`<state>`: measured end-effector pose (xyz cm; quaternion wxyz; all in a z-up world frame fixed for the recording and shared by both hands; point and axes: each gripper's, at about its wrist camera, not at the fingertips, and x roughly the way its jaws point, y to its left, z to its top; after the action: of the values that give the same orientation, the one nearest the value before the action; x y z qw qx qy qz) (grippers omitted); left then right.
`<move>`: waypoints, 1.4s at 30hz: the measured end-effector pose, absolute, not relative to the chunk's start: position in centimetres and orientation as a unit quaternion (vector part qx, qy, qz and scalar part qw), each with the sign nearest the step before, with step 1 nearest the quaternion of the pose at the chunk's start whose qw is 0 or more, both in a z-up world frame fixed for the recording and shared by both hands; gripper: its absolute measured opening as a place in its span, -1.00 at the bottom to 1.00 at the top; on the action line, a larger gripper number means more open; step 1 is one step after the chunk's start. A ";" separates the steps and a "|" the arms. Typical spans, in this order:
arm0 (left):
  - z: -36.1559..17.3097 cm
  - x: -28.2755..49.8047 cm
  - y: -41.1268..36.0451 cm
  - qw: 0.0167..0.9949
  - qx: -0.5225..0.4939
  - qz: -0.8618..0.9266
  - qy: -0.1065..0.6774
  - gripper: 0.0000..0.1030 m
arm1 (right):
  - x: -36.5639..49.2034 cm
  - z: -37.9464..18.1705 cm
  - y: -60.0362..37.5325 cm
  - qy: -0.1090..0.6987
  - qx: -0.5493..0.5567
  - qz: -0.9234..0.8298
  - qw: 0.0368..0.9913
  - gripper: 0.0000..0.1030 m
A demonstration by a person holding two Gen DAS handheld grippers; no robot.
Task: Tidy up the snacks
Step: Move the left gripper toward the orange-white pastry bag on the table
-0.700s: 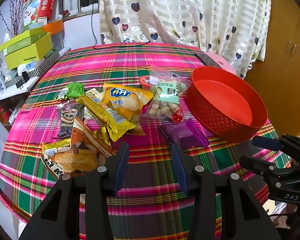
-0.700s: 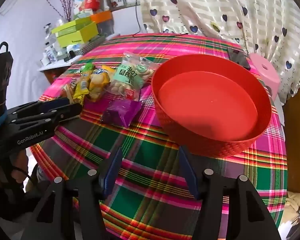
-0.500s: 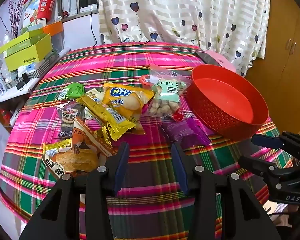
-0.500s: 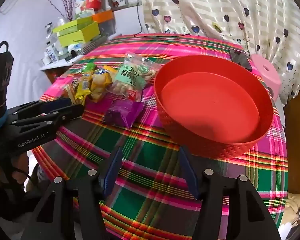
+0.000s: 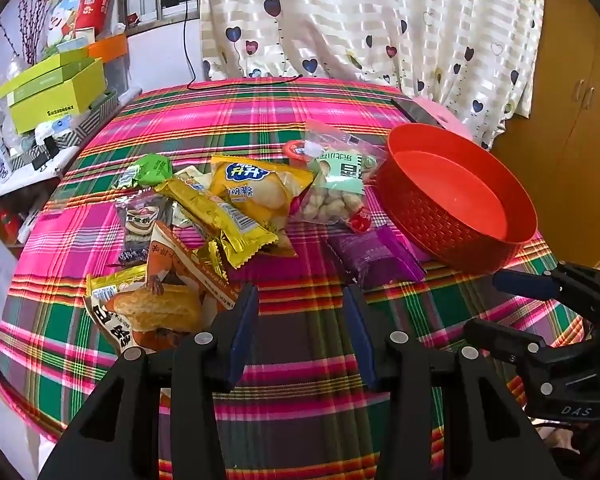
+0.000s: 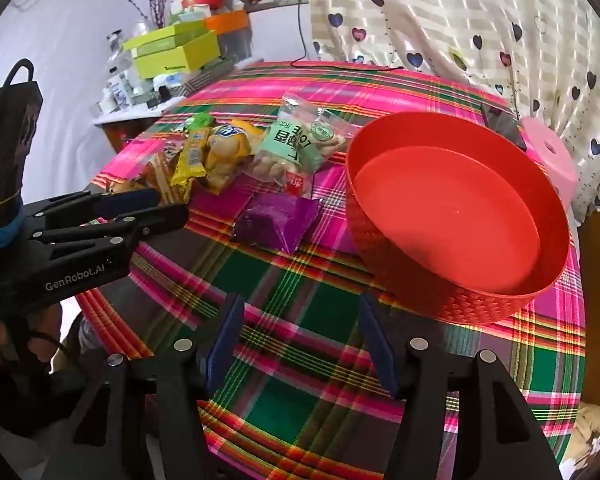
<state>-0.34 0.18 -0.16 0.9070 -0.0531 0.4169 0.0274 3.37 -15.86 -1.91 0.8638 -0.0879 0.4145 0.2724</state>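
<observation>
My left gripper (image 5: 300, 324) hangs over the near edge of the round table under its pink-and-green plaid cloth (image 5: 300, 380), jaws spread wide with nothing between them. My right gripper (image 6: 300, 336) hangs over the near side too, jaws equally wide and empty.

The bodies of both grippers cut off the nearest strip of cloth in each view. In the left view, my left finger partly covers the near corner of the orange-and-white pastry packet (image 5: 156, 312). The snack heap overlaps so much that several wrappers show only in part: a dark grey packet (image 5: 140, 224) lies under a long gold foil bar (image 5: 216, 216), which crosses a yellow bag of puffs (image 5: 260, 188). A small green wrapped sweet (image 5: 152, 168) sits at the far left of the heap. The print on most packets is too distorted to read.

Right of the heap lies a clear bag of nuts with a mint-green label (image 5: 336, 184), and nearer, a purple foil packet (image 5: 372, 256), just beside the round red woven-pattern basket (image 5: 428, 216), which holds nothing. Behind the basket a dark phone (image 6: 504, 124) and a pink object (image 6: 552, 160) are half hidden. A heart-print curtain (image 5: 380, 20) hangs at the far side; lime-green boxes (image 5: 52, 92) stand far left.
</observation>
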 end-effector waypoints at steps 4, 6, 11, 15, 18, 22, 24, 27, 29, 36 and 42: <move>-0.6 -0.3 0.1 0.903 -0.053 0.023 0.425 -0.13 | 3.3 -1.9 -15.7 0.415 -0.089 0.274 0.863 0.14; -0.8 -0.3 0.2 0.902 -0.058 0.020 0.428 -0.13 | 3.2 -1.8 -15.7 0.414 -0.090 0.275 0.863 0.14; -0.8 -0.5 0.2 0.902 -0.055 0.022 0.427 -0.13 | 3.2 -1.8 -15.7 0.415 -0.089 0.274 0.863 0.14; -0.7 -0.5 0.2 0.903 -0.056 0.020 0.426 -0.13 | 3.2 -1.8 -15.7 0.414 -0.089 0.275 0.863 0.15; -0.7 -0.6 0.2 0.904 -0.055 0.020 0.424 -0.13 | 3.2 -1.7 -15.7 0.413 -0.088 0.276 0.864 0.15; -0.7 -0.6 0.2 0.903 -0.055 0.015 0.427 -0.13 | 3.2 -1.6 -15.8 0.413 -0.087 0.275 0.864 0.15; -0.8 -0.6 0.3 0.902 -0.056 0.015 0.428 -0.13 | 3.2 -1.6 -15.7 0.412 -0.086 0.274 0.865 0.15; -0.7 -0.7 0.4 0.903 -0.056 0.017 0.427 -0.13 | 3.1 -1.4 -15.7 0.410 -0.086 0.273 0.866 0.15; -0.7 -0.7 0.4 0.903 -0.056 0.019 0.426 -0.13 | 3.0 -1.3 -15.7 0.409 -0.085 0.272 0.867 0.15; -0.7 -0.9 0.6 0.902 -0.058 0.026 0.428 -0.13 | 3.0 -1.2 -15.7 0.408 -0.084 0.270 0.868 0.15; -0.7 -1.3 1.0 0.901 -0.063 0.029 0.427 -0.13 | 2.9 -0.7 -15.5 0.404 -0.087 0.275 0.868 0.15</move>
<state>-1.28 0.98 -0.71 0.9014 -0.0633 0.4275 0.0286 2.90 -15.50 -0.73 0.8683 -0.0869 0.4039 0.2747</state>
